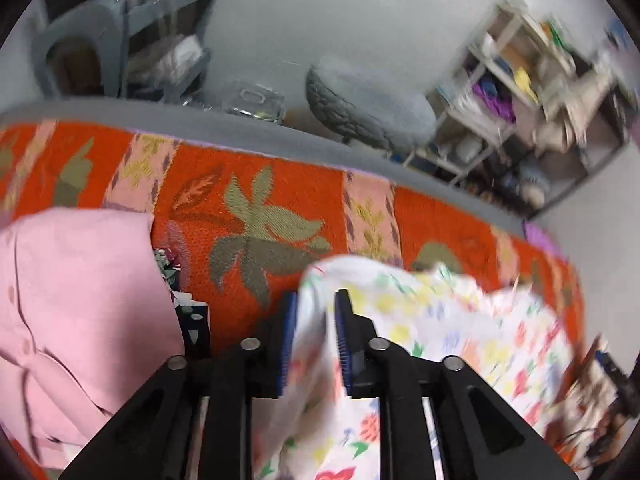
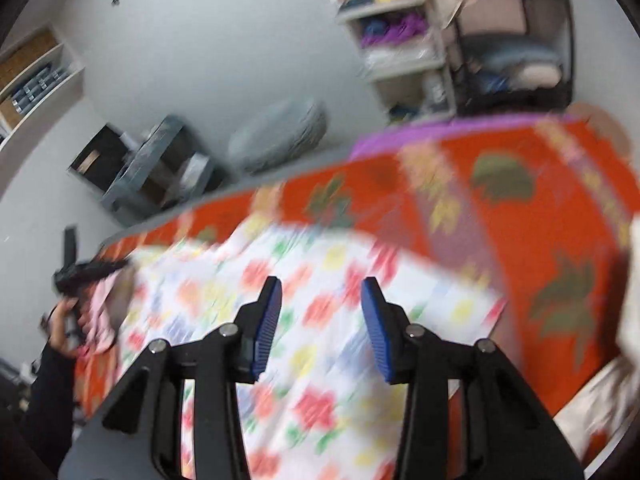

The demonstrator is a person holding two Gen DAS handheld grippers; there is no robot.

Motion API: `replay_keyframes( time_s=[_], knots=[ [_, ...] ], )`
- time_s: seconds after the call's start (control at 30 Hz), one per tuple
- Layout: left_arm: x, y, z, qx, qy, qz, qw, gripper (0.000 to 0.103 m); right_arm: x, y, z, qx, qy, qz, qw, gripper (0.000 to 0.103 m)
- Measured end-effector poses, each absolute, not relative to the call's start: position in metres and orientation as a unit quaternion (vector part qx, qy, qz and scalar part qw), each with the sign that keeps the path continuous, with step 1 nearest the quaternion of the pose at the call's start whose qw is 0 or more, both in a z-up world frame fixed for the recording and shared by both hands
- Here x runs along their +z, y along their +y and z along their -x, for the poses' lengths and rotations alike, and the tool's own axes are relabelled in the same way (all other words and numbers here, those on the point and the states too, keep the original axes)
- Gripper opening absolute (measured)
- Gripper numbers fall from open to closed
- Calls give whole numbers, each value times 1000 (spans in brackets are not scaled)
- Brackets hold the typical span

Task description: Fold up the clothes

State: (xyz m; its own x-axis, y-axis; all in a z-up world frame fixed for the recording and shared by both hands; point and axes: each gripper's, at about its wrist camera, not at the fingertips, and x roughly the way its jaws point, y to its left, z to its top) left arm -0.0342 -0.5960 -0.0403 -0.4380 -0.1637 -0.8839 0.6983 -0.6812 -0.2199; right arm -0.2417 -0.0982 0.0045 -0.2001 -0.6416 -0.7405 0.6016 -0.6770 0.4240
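Gripping the soft, light floral garment (image 1: 460, 320) at its edge, left gripper (image 1: 316, 340) clamps cloth; right gripper (image 2: 320, 320) gapes, holding nothing.

Home bedroom: bed (image 1: 280, 200); cluttered shelves (image 2: 404, 40)
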Motion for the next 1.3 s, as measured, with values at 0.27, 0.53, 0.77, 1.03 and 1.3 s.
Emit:
replay_keyframes(
  time_s=[0.27, 0.53, 0.77, 1.03, 1.3],
  knots=[
    [-59, -628, 38, -733, 233, -526, 363, 35, -86, -48, 227, -743, -90, -580, 321, 16],
    [5, -684, -26, -753, 373, -411, 354, 38, -43, -70, 216, -784, -31, -527, 327, 24],
    [-14, -579, -32, -809, 357, -430, 183, 38, -72, -86, 209, -776, -16, -550, 309, 25],
    [-31, -563, -64, -796, 345, -438, 236, 33, -41, -55, 189, -813, -14, -509, 282, 29],
    [71, -438, -175, -900, 234, -340, 143, 43, 77, 67, 17, -783, -148, -334, 504, 50]
  ],
)
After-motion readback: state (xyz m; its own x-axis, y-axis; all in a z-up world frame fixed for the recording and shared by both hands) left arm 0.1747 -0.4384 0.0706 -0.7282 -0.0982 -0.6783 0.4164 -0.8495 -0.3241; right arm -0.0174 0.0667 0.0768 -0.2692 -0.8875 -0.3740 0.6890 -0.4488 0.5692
